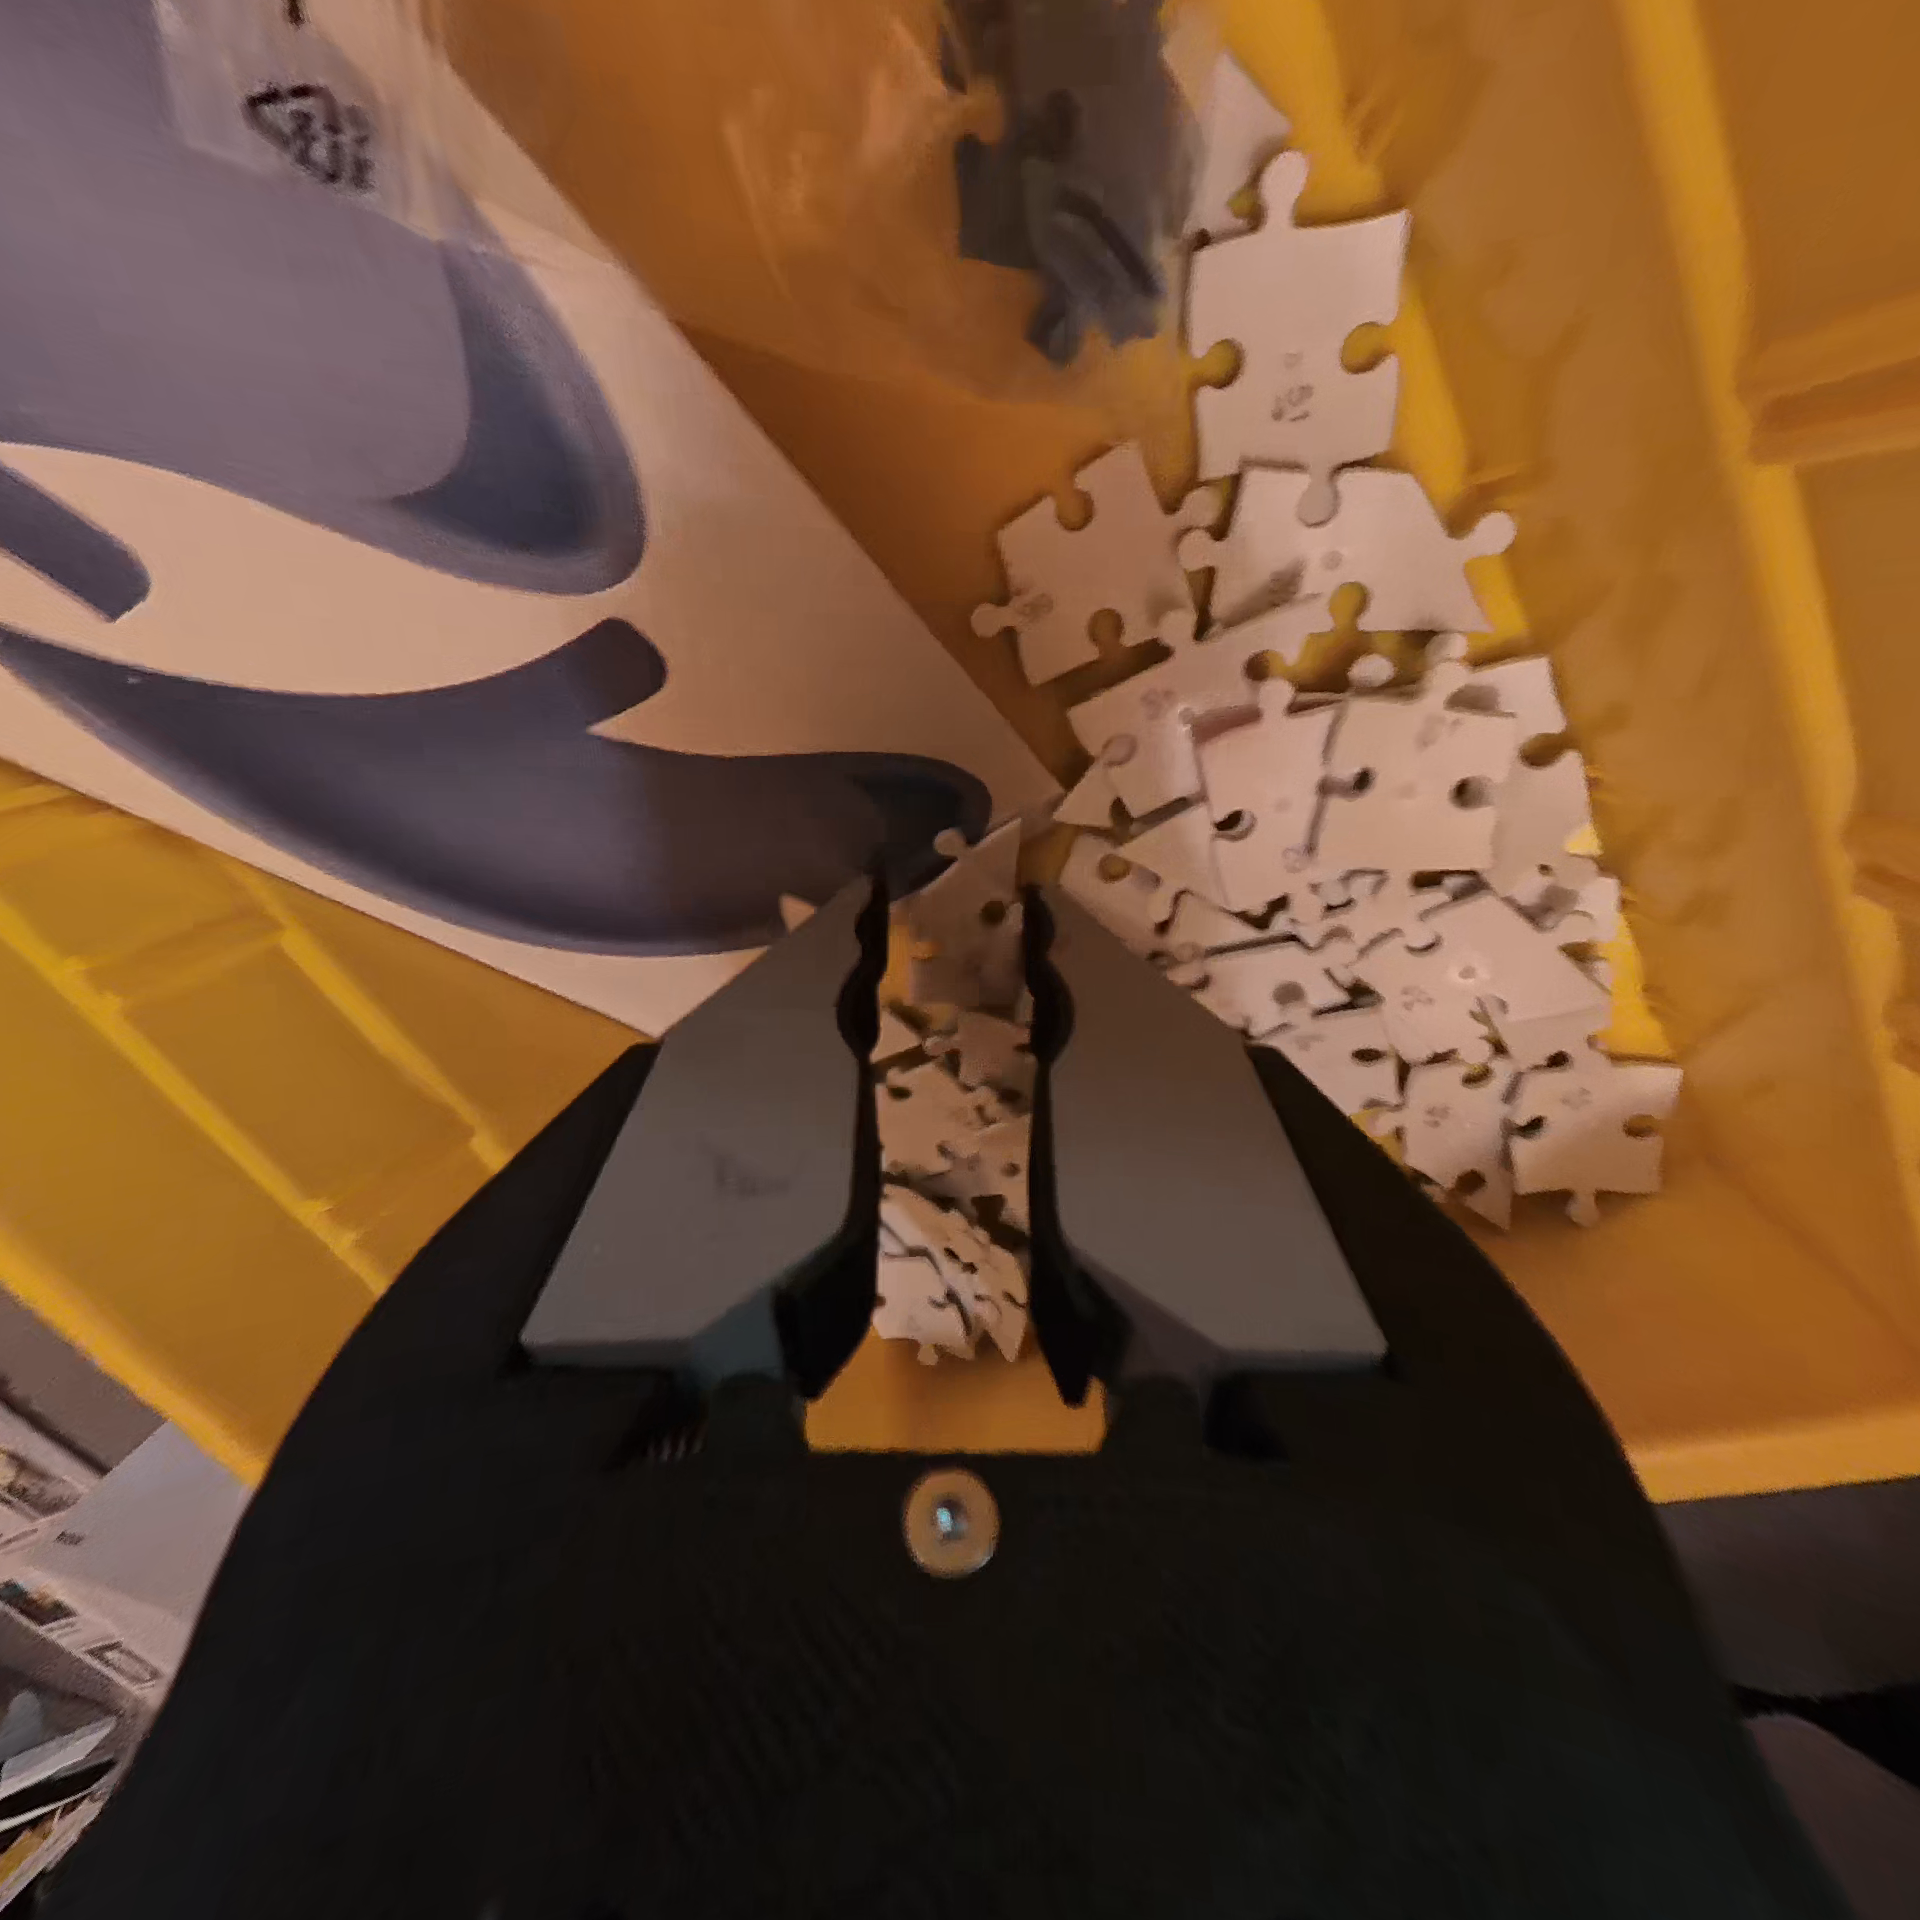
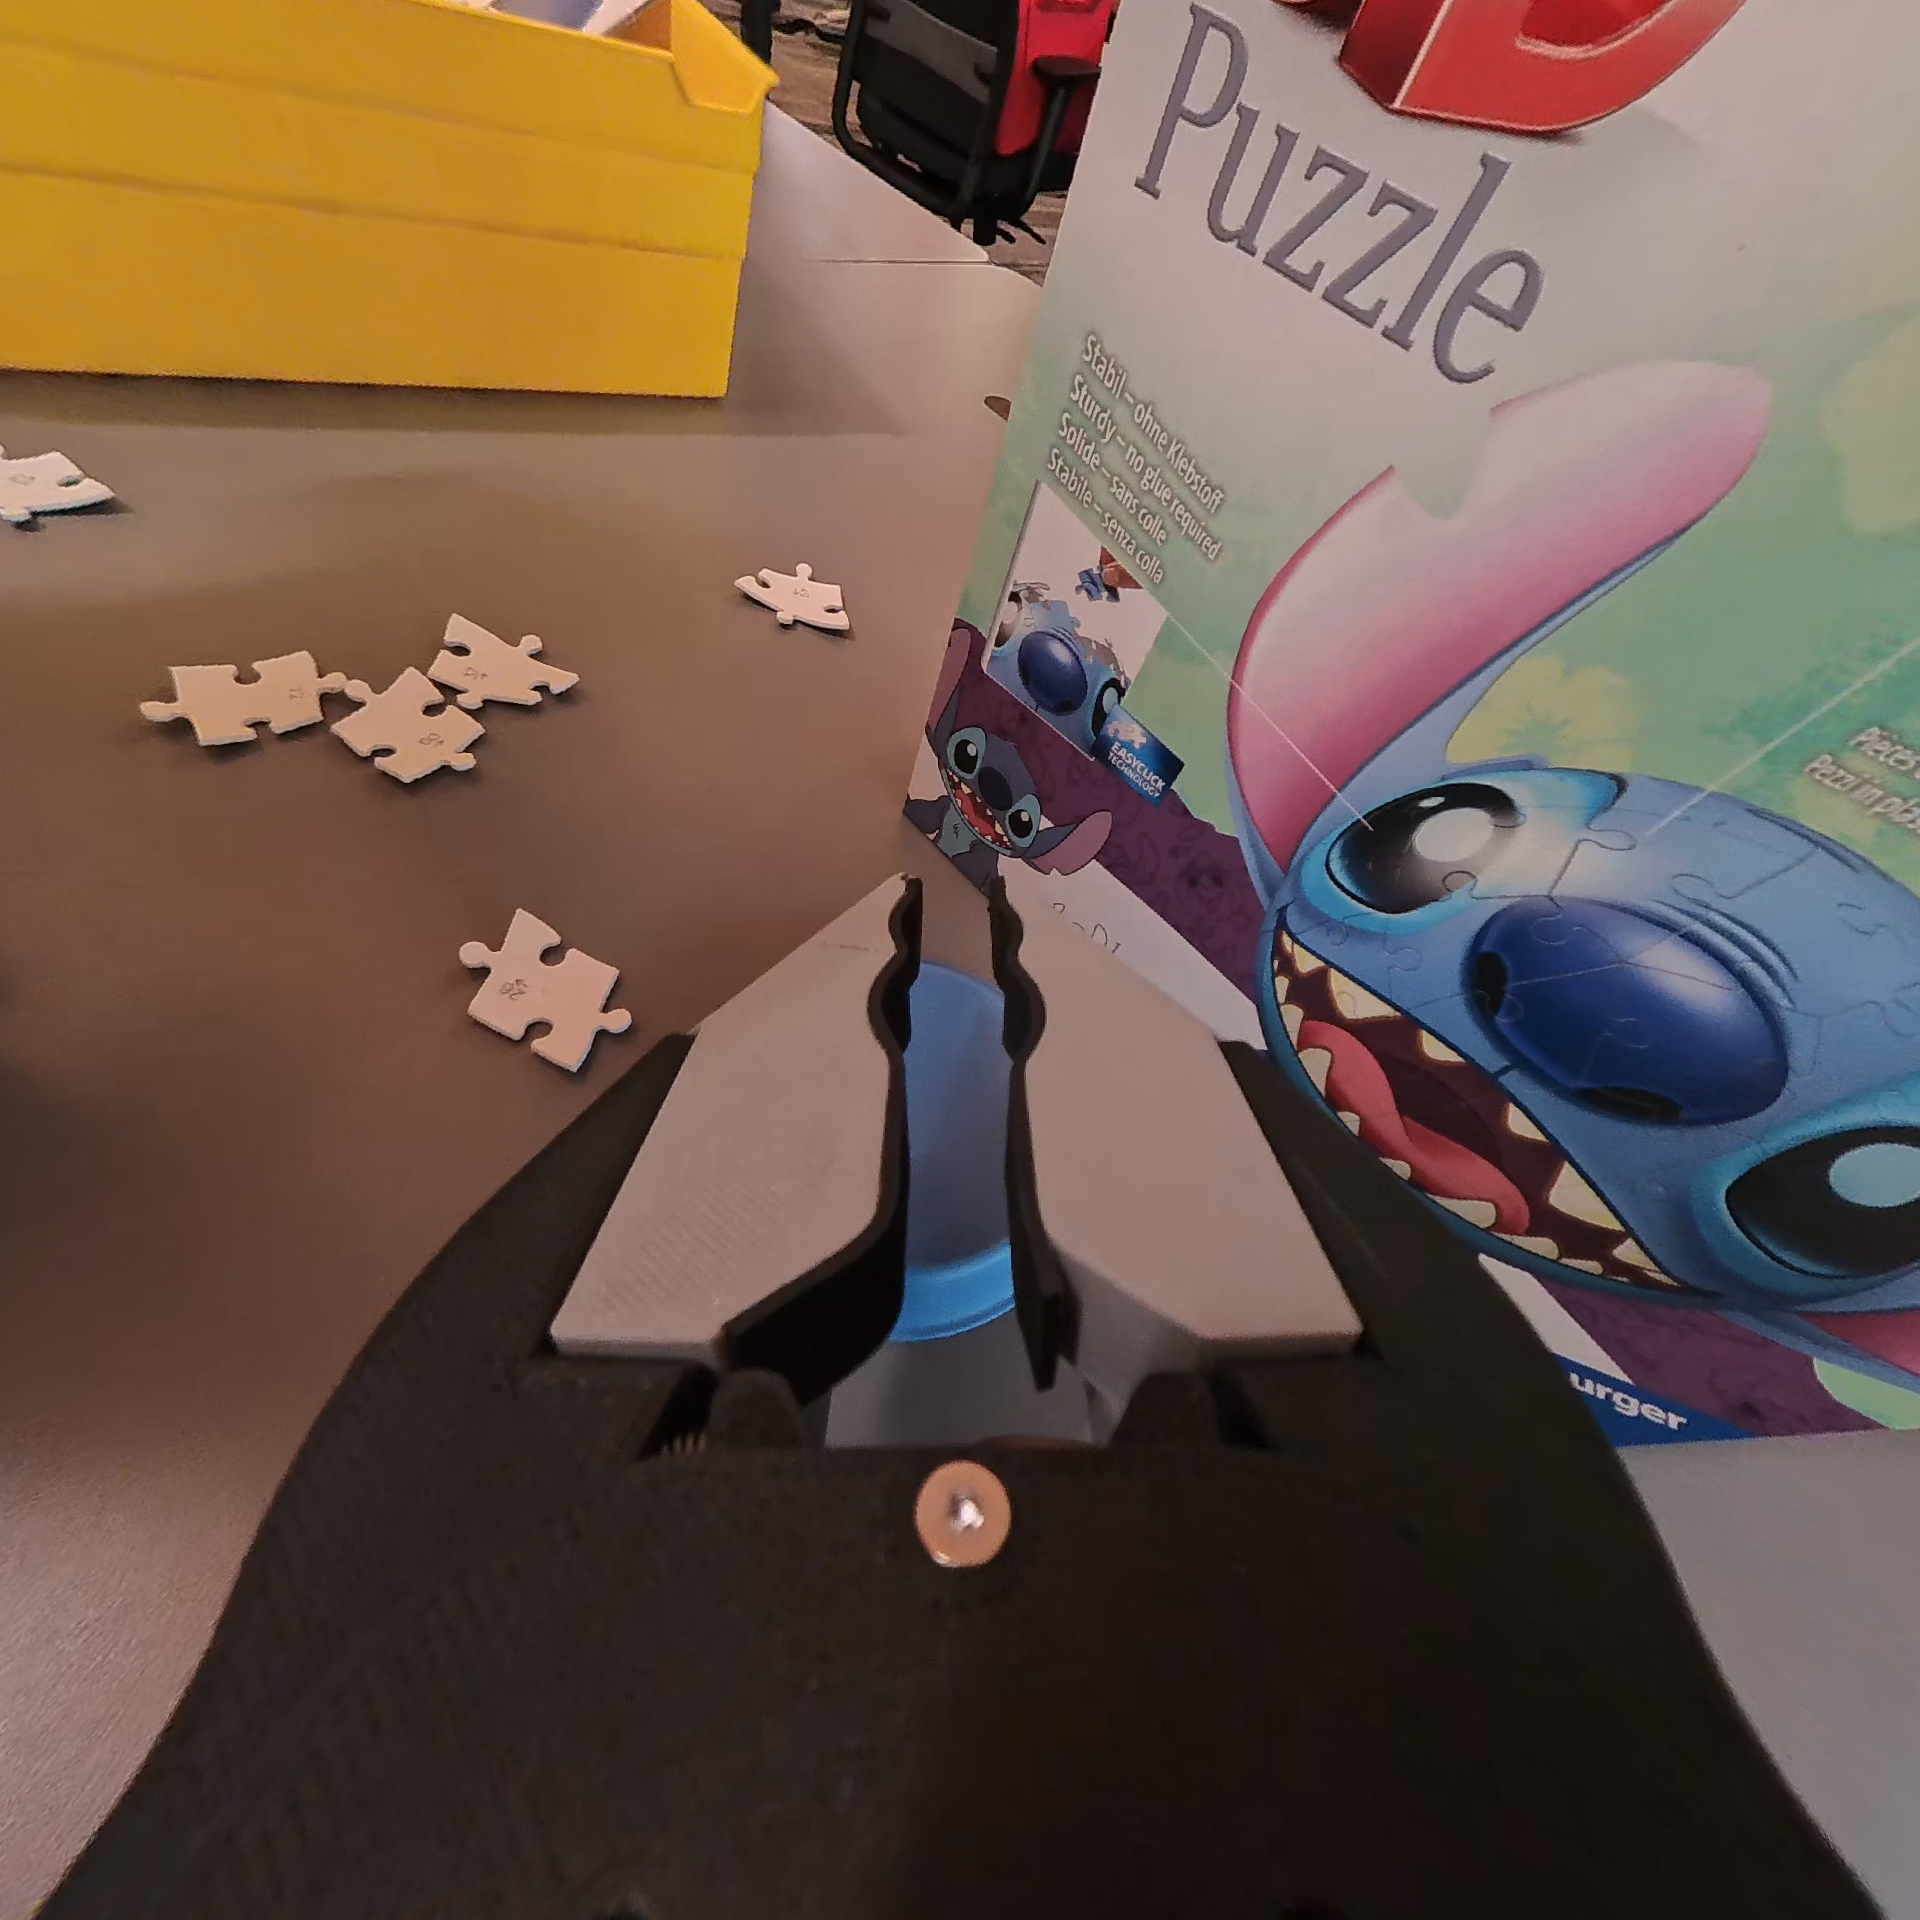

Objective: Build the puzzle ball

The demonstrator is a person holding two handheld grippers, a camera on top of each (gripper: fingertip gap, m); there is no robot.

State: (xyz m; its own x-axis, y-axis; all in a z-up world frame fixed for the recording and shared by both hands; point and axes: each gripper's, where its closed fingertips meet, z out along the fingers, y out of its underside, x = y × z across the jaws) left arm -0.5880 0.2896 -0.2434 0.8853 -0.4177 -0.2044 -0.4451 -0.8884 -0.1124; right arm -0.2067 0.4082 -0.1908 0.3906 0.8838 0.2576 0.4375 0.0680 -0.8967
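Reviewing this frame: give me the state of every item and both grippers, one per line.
left gripper: partly open, inside the bin, over the pile.
right gripper: narrowly open around a blue object.
yellow bin: holds heaped pieces, white side up.
loose pieces: flat on table.
puzzle box: upright.

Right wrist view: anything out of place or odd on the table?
Nothing damaged. Loose puzzle pieces lie scattered face-down on the grey table, outside the yellow bin, none joined yet. A blue object sits between the right claw fingers; what it is cannot be told. The puzzle box stands upright.
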